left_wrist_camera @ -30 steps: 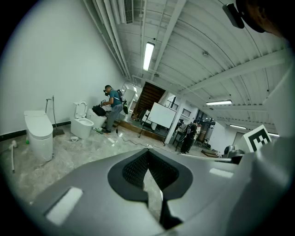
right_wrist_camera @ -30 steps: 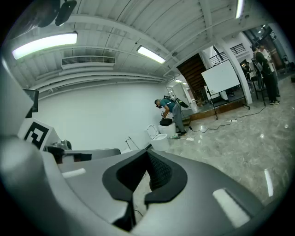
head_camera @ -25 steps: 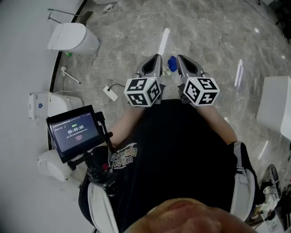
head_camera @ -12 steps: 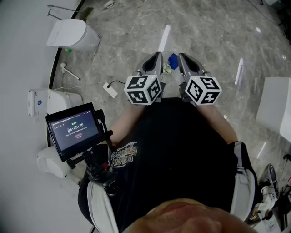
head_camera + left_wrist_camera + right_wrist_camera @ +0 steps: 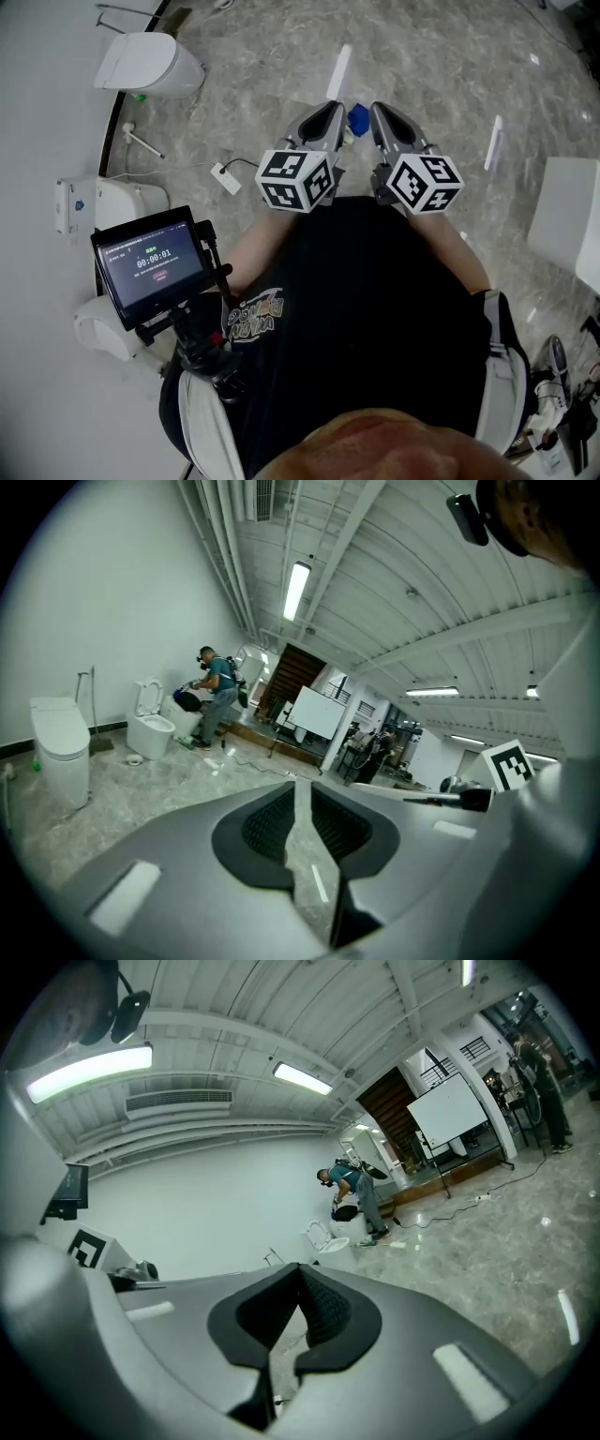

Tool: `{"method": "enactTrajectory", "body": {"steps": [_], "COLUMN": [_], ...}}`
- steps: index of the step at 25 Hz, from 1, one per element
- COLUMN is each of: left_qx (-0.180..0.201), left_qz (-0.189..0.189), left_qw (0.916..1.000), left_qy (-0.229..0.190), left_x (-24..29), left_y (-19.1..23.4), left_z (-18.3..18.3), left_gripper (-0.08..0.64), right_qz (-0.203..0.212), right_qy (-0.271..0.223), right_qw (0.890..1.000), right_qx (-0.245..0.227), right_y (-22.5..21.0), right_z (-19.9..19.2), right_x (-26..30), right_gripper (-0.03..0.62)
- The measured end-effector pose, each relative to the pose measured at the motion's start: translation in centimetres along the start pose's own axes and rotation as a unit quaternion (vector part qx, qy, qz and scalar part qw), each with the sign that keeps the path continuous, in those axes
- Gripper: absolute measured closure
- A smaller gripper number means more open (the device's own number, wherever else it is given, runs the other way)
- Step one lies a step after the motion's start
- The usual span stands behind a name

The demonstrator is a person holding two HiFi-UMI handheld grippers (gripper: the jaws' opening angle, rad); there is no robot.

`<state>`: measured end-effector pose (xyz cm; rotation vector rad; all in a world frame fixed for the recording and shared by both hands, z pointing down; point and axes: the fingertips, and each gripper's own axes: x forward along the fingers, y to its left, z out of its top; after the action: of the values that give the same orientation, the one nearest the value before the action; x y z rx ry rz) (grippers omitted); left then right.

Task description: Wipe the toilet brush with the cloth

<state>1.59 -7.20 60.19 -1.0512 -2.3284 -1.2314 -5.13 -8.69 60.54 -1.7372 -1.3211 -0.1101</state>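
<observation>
In the head view, my left hand-held gripper (image 5: 328, 111) and my right hand-held gripper (image 5: 379, 111) are side by side, near each other, both pointing down at the floor (image 5: 441, 56). A small blue thing (image 5: 357, 119), maybe the cloth, lies just beyond their tips, between them. Well to the left of my left one, a white stick (image 5: 145, 144), perhaps the toilet brush, lies beside a toilet (image 5: 150, 64).

In the left gripper view, the jaws have just been opening a little. Only a narrow slit of floor shows between them and nothing is held.

In the right gripper view, the jaw tips meet and they are empty.
</observation>
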Motion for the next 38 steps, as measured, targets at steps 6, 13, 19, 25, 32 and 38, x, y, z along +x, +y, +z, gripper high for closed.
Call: {"method": "enactTrajectory", "body": {"steps": [6, 13, 19, 25, 32, 38], "left_qx": [0.026, -0.066, -0.086, -0.073, -0.107, -0.172], "left_qz": [-0.104, -0.294, -0.414, -0.431, -0.435, -0.433], "left_qw": [0.9940, 0.9536, 0.9059, 0.8987, 0.8939, 0.8847], "left_qy": [-0.021, -0.007, 0.022, 0.038, 0.018, 0.008], "left_x": [-0.1, -2.1, -4.7, -5.2, -6.0, -5.1], "left_y": [-2.8, -6.2, -10.6, -11.6, -11.2, -11.3], "left_z": [1.9, 3.3, 3.7, 3.2, 3.9, 3.8], "left_gripper": [0.361, 0.133, 0.185, 0.161, 0.235, 0.311], "right_qz": [0.087, 0.157, 0.191, 0.214, 0.257, 0.237], "right_qy": [-0.039, -0.053, -0.034, -0.023, -0.014, -0.015], "right_qw": [0.995, 0.982, 0.980, 0.976, 0.966, 0.971], "right_qx": [0.031, 0.094, 0.046, 0.022, 0.030, 0.025], "right_y": [2.0, 3.1, 5.1, 6.5, 8.4, 7.9], "right_z": [2.7, 5.1, 4.7, 4.5, 4.4, 4.7], "right_x": [-0.5, -1.2, -1.9, -2.1, -2.8, -3.4], "right_gripper": [0.494, 0.469, 0.469, 0.498, 0.540, 0.540]}}
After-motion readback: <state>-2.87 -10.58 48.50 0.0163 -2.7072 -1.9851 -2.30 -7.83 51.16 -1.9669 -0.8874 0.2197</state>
